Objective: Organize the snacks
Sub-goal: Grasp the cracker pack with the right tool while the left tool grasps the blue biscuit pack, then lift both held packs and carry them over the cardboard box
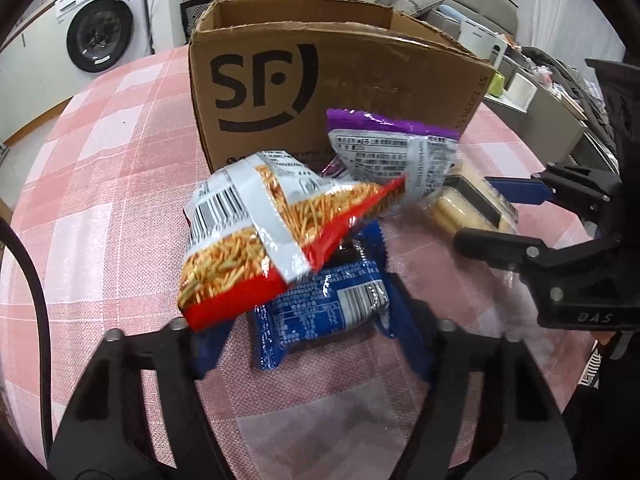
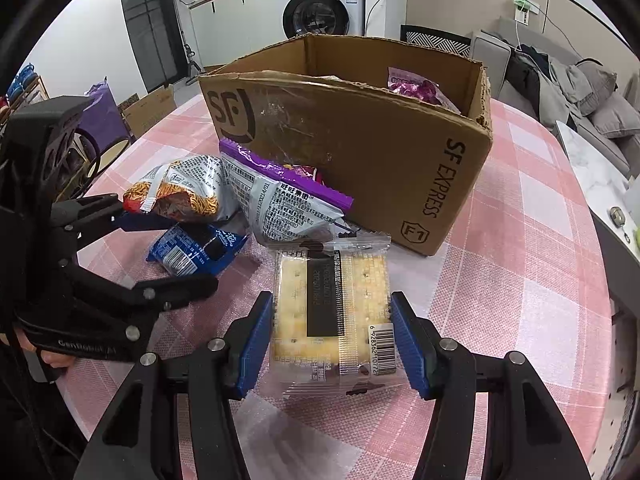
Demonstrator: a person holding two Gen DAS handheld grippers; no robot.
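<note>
An open SF Express cardboard box (image 1: 320, 92) stands on the pink checked table; it also shows in the right wrist view (image 2: 360, 140), with a purple snack bag (image 2: 416, 86) inside. In front of it lie a red noodle-snack bag (image 1: 260, 240), a blue bag (image 1: 320, 308) under it and a purple-topped bag (image 1: 396, 152). My left gripper (image 1: 312, 344) is open around the blue bag, with the red bag resting over its left finger. My right gripper (image 2: 332, 340) is shut on a clear cracker pack (image 2: 332, 304), its blue pads (image 2: 256, 344) pressing both sides.
A washing machine (image 2: 320, 8) and counter stand behind the table. A sofa with clothes (image 2: 560, 80) is at the right. A white side table (image 2: 600, 176) borders the table's right edge. A smaller cardboard box (image 2: 148, 112) sits on the floor at the left.
</note>
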